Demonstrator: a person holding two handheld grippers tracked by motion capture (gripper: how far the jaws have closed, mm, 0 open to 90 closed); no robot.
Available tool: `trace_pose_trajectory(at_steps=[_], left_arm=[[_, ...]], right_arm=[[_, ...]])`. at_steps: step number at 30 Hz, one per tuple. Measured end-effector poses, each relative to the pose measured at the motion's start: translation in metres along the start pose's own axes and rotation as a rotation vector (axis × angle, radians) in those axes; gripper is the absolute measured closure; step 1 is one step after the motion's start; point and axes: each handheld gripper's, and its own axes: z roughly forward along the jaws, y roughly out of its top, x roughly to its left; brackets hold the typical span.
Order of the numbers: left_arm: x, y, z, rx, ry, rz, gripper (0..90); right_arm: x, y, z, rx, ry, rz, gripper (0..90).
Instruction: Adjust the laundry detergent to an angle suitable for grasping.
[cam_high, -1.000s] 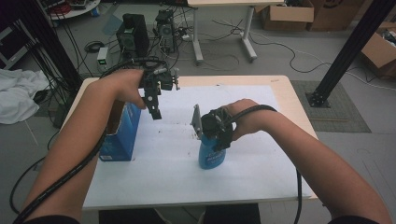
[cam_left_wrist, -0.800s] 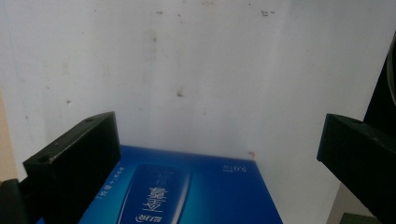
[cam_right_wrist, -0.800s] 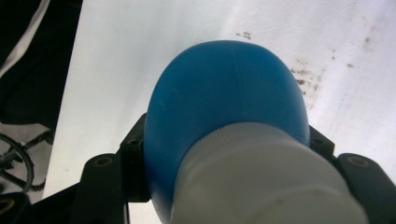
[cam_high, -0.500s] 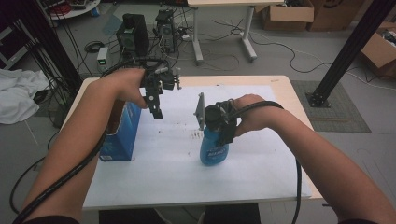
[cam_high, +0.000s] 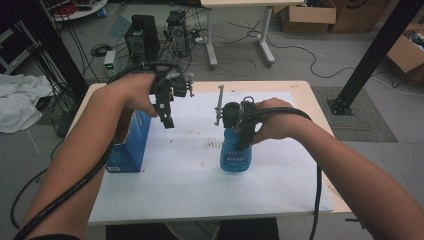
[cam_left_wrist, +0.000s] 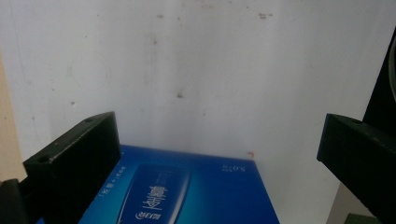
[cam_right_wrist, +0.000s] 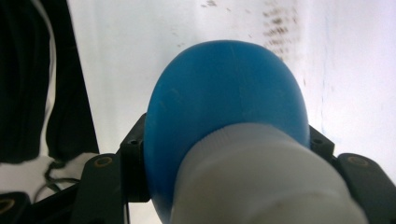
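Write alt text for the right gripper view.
The right tongs grip a blue bottle just below its white cap, one black jaw on either side. Behind lies the white table cover, marked with dark specks.

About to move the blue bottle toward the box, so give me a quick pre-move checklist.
1. Right gripper shut on the blue plastic bottle with white cap: ok.
2. Jaws sit on both sides of the bottle body, right gripper view: ok.
3. Left gripper open, holding nothing: ok.
4. Blue cardboard box upright at the white mat's left edge: ok.
5. Box top open to take the bottle: cannot tell.
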Motion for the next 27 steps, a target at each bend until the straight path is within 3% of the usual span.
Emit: trace_pose_trajectory(at_steps=[6, 18, 27], left_arm=[[-0.003, -0.002, -0.002, -0.001, 0.005, 0.001, 0.1], [-0.007, -0.005, -0.001, -0.011, 0.008, -0.002, 0.1], [-0.006, -0.005, 0.002, 0.006, 0.007, 0.001, 0.1]], right_arm=[[-0.005, -0.002, -0.006, 0.002, -0.023, 0.139, 38.6], [-0.021, -0.002, 0.005, -0.017, -0.036, 0.387, 38.5], [-0.029, -0.002, 0.01, -0.009, -0.036, 0.448, 38.6]])
